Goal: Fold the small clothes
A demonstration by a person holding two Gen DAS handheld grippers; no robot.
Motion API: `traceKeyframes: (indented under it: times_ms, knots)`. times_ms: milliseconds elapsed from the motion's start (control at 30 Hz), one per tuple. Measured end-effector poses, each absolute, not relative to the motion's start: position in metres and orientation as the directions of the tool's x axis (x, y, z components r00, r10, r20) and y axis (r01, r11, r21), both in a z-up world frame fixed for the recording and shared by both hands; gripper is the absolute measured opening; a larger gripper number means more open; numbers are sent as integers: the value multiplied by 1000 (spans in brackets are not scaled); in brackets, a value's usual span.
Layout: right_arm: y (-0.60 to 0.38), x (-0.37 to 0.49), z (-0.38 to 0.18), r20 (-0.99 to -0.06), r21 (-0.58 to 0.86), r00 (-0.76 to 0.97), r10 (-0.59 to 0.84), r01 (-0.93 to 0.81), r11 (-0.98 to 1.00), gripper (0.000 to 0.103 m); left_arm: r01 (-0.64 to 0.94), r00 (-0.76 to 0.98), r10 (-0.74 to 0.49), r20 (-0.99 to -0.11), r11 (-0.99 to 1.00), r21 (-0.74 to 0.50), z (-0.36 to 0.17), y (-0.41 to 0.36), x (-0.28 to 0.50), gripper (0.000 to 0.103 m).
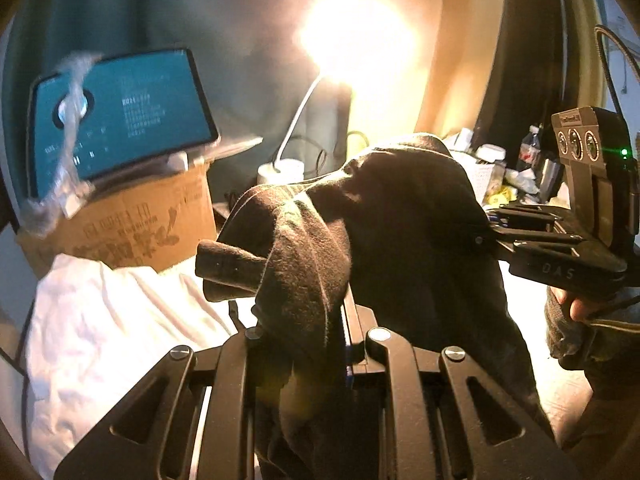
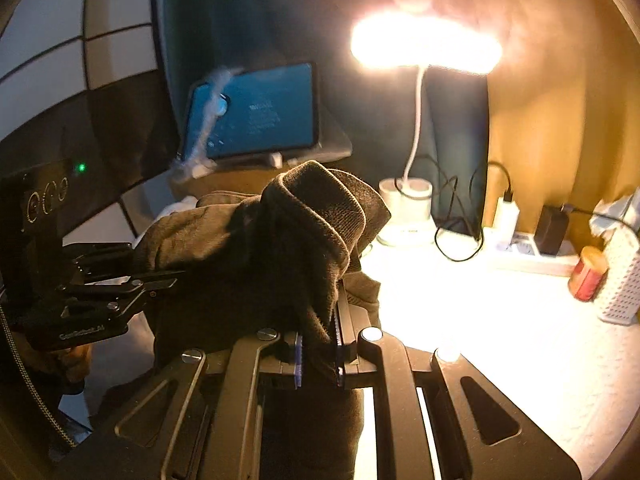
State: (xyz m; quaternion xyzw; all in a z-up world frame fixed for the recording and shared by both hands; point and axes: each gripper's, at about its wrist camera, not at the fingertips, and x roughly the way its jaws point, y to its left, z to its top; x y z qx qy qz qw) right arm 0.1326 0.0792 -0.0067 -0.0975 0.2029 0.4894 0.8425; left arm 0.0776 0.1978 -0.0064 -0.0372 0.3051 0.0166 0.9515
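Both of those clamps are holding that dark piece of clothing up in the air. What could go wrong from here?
The dark garment hangs bunched between the left gripper and the right gripper, so it may land creased instead of flat. Each gripper pinches only a small bit of edge, so a tug could pull the cloth free. The lamp and its loose cables stand close behind on the table; a swinging corner might snag them.
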Motion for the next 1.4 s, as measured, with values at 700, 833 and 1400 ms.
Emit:
traceKeyframes:
  times_ms: [700, 833, 1400]
  knots:
    - [120, 228, -85, -631, 217, 330, 702, -794, 568, 33, -134, 612, -75, -788, 971, -197, -87, 248, 150, 18]
    - [116, 244, -83, -621, 246, 334, 709, -776, 581, 39, -138, 599, -78, -797, 970, -199, -87, 253, 156, 21]
    - [95, 249, -75, -615, 108, 498, 611, -715, 691, 48, -201, 620, 76, -781, 977, -65, -67, 263, 166, 26]
